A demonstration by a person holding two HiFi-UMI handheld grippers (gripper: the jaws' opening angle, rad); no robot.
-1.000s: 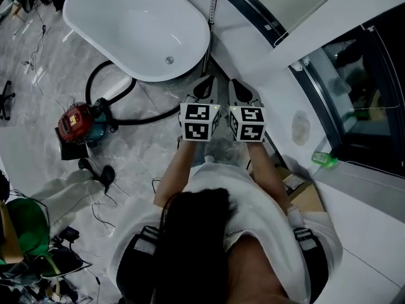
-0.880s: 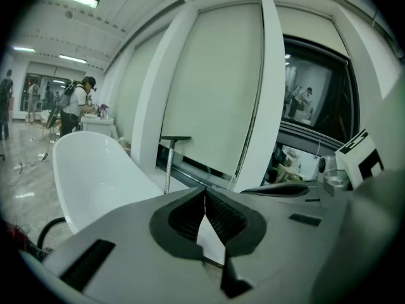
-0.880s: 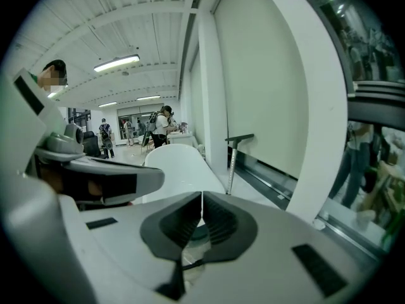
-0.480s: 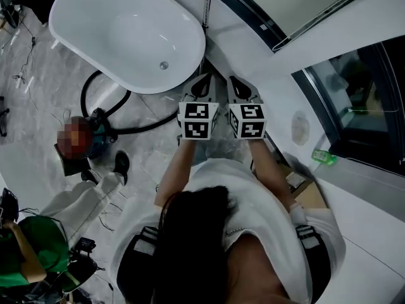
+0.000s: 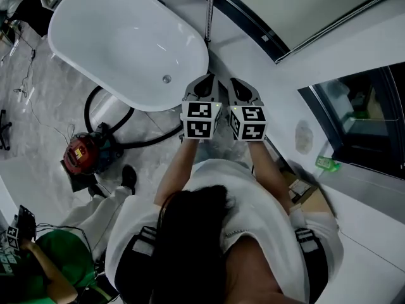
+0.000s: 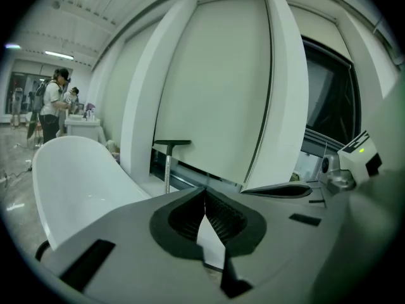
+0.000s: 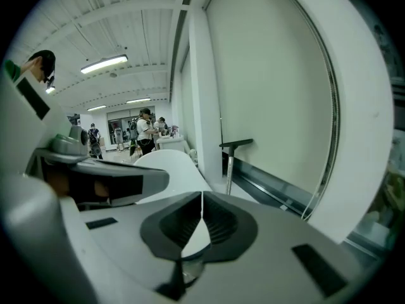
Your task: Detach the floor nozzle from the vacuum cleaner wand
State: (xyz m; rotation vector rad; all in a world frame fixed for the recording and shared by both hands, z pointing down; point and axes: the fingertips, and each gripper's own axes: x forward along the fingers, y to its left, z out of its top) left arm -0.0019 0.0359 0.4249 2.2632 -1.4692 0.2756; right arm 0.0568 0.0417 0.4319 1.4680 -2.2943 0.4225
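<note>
Both of my tongs, the left tongs (image 5: pixel 204 81) and the right tongs (image 5: pixel 240 83), are pressed together and hold nothing, side by side above the floor at the foot of a white bathtub (image 5: pixel 114 37). Straight ahead, past the tub's end and close to the wall, a slim metal tube stands upright. I take it for the vacuum wand (image 5: pixel 208 18), and the dark flat cross-piece at its top for the floor nozzle (image 6: pixel 172 143). Its long axis runs floor to ceiling. From the head view it lines up almost between the two tongs, a shade closer to the left one. The red canister (image 5: pixel 82 154) sits well off to my left, its black hose (image 5: pixel 142 138) curling under the tub.
</note>
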